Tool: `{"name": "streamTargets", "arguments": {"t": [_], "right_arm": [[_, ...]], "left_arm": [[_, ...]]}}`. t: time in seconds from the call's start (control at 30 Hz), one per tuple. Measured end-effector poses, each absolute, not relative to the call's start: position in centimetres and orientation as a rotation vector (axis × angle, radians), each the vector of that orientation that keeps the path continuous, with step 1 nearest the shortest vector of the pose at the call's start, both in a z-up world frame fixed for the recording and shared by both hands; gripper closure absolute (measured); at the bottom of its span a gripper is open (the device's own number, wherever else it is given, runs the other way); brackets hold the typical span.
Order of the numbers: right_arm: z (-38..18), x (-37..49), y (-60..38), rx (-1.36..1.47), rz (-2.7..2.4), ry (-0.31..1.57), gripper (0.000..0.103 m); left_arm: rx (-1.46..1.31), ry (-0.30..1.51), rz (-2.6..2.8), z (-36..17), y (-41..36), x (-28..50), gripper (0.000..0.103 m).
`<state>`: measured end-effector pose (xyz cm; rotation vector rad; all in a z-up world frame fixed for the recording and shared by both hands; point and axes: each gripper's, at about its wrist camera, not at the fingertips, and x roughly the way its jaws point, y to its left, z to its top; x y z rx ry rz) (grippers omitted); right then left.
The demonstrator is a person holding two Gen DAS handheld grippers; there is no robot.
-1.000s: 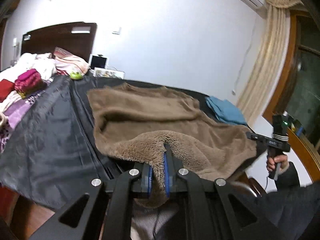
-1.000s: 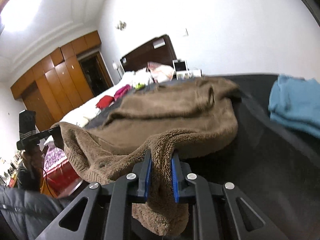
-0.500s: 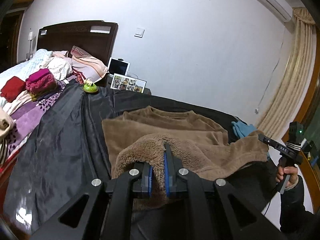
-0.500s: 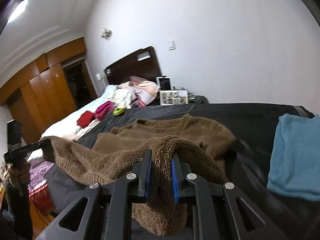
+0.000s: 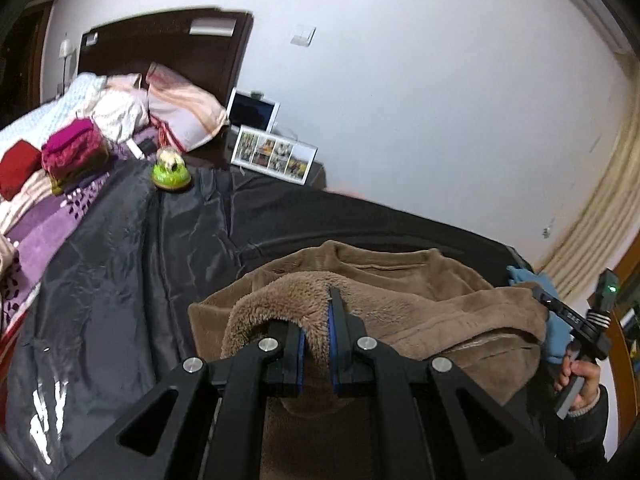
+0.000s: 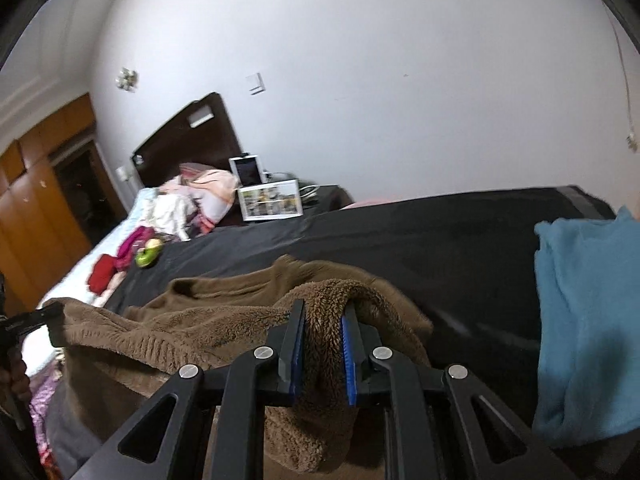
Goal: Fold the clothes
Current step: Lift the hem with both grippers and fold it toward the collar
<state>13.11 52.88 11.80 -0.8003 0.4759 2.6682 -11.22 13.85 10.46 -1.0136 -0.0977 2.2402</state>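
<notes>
A brown fleece sweater lies on a black sheet, its neckline toward the far wall. My left gripper is shut on the sweater's hem at the left corner. My right gripper is shut on the hem at the right corner. The hem is lifted and carried over the body, so the fuzzy inner side faces up between the two grippers. The right gripper shows at the right edge of the left wrist view, and the left one at the left edge of the right wrist view.
A folded blue garment lies on the sheet to the right. A green ornament, a photo frame and a tablet stand at the far edge. Piled bedding and red clothes lie on the bed to the left.
Both grippers have carried the sweater's hem forward over its body toward the neckline, and the cameras have tilted up toward the far wall. Both stay shut on the hem.
</notes>
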Motion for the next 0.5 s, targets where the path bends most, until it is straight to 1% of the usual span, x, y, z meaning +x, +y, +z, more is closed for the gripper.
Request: {"name": "streamTargets", "arguments": {"t": [0.17,0.37,0.5], "right_arm": [[10.0,9.6,53.5,-0.875,2.614,0.396,0.086],[6.8,7.0,55.4,-0.993,2.545,0.437,0.086],[5.8,5.9,55.1,-1.063,2.518,0.386,0.084]], "left_arm": [[-1.104,-0.102,2.239,7.5,16.0,-15.2,0.093],[-1.191,-0.099,2.217,4.3,17.2,-18.2,0.093],[-1.237,-0.073,2.196,2.7,18.0,-19.1,0.091]]}}
